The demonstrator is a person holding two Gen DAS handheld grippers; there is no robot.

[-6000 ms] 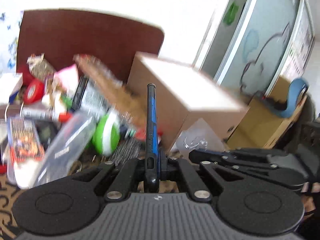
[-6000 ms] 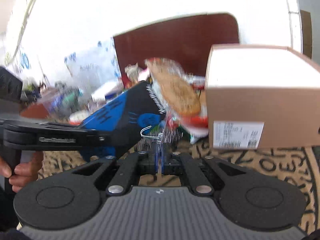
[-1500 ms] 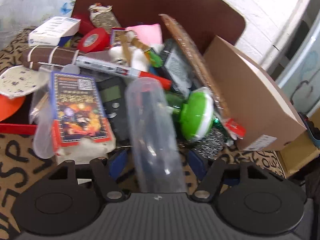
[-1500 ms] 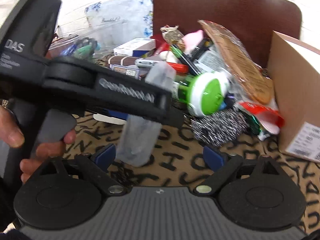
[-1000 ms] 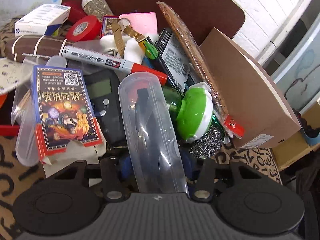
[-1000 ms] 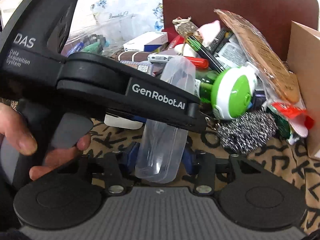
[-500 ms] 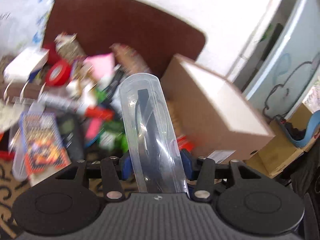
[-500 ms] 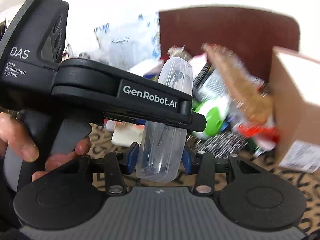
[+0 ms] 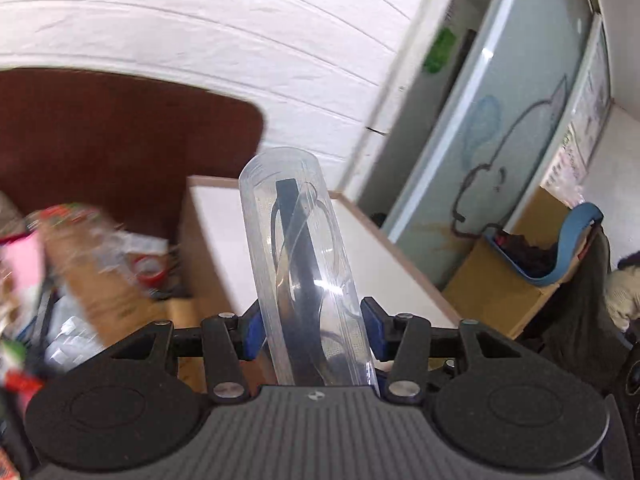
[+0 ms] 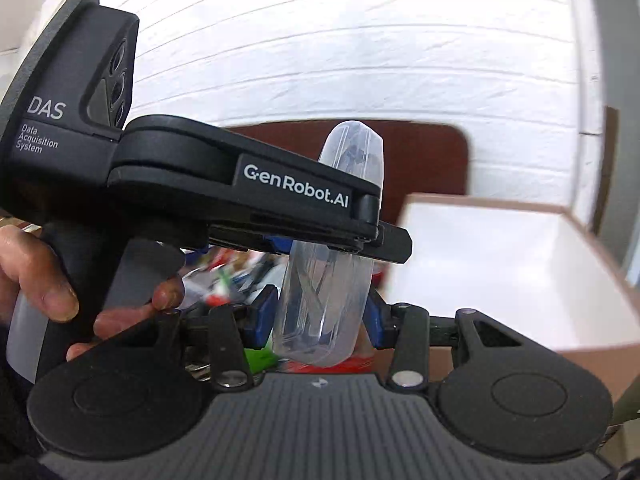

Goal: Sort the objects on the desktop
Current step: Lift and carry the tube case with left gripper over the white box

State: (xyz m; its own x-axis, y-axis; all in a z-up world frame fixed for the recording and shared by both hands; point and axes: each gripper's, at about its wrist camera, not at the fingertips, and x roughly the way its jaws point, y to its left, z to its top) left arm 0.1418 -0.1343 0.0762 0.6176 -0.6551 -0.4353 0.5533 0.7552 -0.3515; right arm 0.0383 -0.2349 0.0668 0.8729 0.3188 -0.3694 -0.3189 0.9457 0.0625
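A clear plastic case (image 9: 304, 264) with dark glasses inside is held in the air by both grippers. My left gripper (image 9: 312, 330) is shut on its near end, blue pads on both sides. My right gripper (image 10: 320, 320) is shut on the same case (image 10: 332, 280) lower down, with the left gripper's black body (image 10: 240, 192) crossing just above it. The case stands nearly upright. The open cardboard box (image 9: 360, 248) lies right behind and below it; it also shows in the right wrist view (image 10: 500, 264).
The blurred heap of desktop objects (image 9: 80, 248) lies low on the left, against a brown chair back (image 9: 120, 140). A white brick wall (image 10: 360, 60) stands behind. A glass door (image 9: 500, 140) and a blue item on a box (image 9: 560, 256) are at the right.
Both grippers closed on the clear case in the heap, lifted it and swung it up and right toward the cardboard box. The heap has dropped out to the lower left.
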